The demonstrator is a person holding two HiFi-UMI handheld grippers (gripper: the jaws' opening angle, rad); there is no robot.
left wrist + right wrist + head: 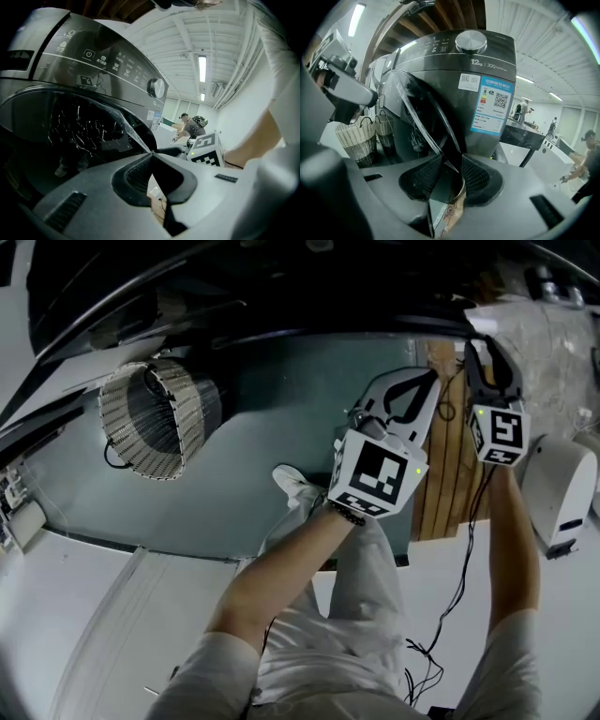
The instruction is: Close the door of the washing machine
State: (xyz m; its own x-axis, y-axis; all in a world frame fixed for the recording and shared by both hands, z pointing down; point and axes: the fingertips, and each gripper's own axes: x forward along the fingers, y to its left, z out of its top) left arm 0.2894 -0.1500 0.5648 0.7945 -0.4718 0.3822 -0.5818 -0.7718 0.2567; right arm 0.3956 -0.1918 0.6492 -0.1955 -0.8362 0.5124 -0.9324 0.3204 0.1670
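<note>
Left gripper (152,153) — fingers pressed together, holding nothing, tips just beside the door (84,126). Right gripper (449,169) pinches the door's rim — washing machine (487,61) stands open.

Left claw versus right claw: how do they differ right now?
The left claw is shut, tips together, nothing between them; the right claw is closed on the edge of the door. In the head view the left claw sits lower and looks larger than the right claw. Both face the washing machine and carry a marker cube.
</note>
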